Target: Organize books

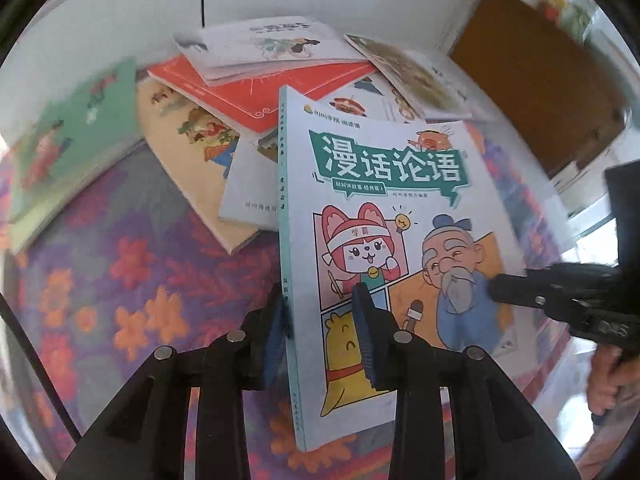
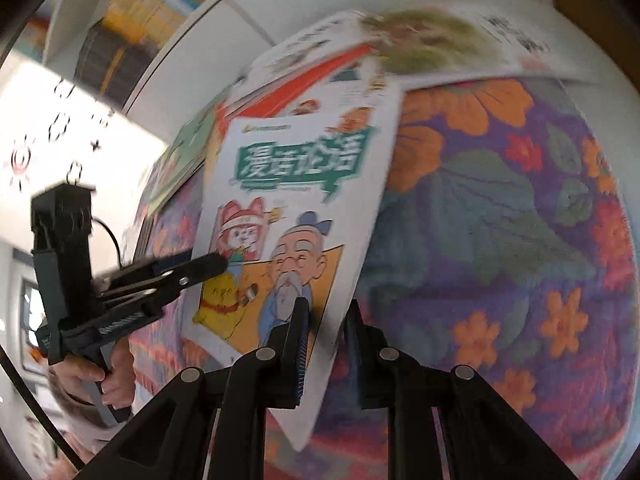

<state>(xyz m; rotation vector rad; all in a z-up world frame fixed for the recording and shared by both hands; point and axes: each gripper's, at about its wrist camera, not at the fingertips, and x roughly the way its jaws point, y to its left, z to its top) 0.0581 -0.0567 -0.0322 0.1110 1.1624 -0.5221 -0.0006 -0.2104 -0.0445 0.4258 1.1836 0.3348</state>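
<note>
Blue-padded fingers (image 1: 362, 332) of our left gripper (image 1: 320, 332) fill the foreground, clamped across the lower spine edge of the comic paperback (image 1: 392, 216) with the teal title banner. One pad lies on the front cover, the other behind the spine. From the right wrist view, our right gripper (image 2: 324, 320) pinches the same book near its lower free edge, jaws nearly closed on the thin cover and pages. So both hand-held grippers are grasping this one book, and it hangs lifted above the flowered purple cloth (image 1: 120, 264), clear of the loose pile.

That pile sits behind it: a red-covered book (image 1: 256, 92), a white picture book (image 1: 260, 48) on top of it, a green one (image 1: 72, 132) off to the left, and others fanned around.

We judge the paperback light and thin, with a glossy cover that could slide between pads, and floppy enough to sag if held by one corner. The spine is the stiffest part, so our left grip there should carry the weight. The right grip on the open edge mainly keeps the pages shut and steadies the tilt. A firm pinch well in from the edge seems safest against creasing the cover.
</note>
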